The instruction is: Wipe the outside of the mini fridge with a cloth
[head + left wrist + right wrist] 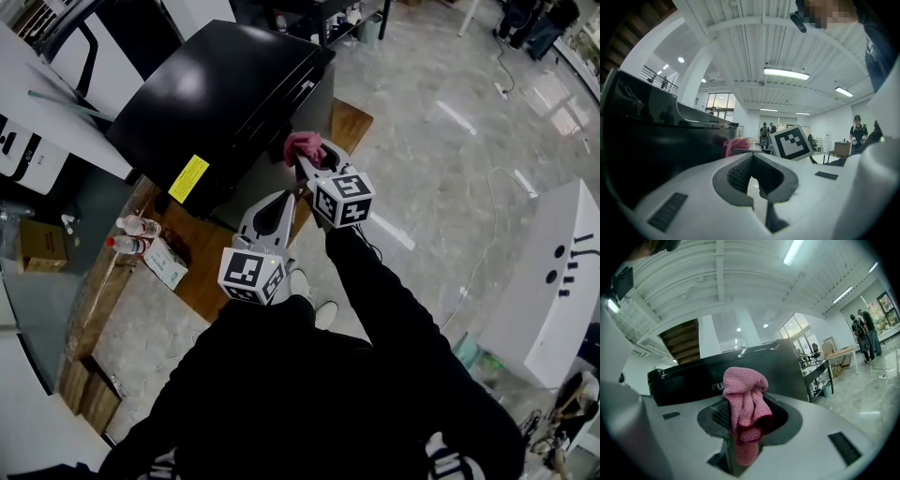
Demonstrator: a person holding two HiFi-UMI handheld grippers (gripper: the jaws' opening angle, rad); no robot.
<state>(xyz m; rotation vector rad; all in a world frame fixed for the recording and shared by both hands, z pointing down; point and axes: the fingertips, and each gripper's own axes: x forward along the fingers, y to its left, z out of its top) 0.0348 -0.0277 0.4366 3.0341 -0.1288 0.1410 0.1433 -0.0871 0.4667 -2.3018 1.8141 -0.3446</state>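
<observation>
right gripper (743, 437): jaws clamped on a bunched pink terry cloth (745, 390), the wad standing proud of the tips. left gripper (754, 185): jaws drawn together, nothing between them, idle beside the fridge. the cloth sits at the upper front edge of the glossy black box-shaped mini fridge (216, 94), on a brown wooden table (352, 122); contact is uncertain. step judged: starting the wipe here. next: press the cloth flat and sweep along the panel. the lid shines and bears a yellow label (187, 178).

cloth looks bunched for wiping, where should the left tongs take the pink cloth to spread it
Pinch the loose bunched top of the pink cloth sticking out past the right gripper, coming from the side away from the mini fridge; its lower folds are clamped.
</observation>
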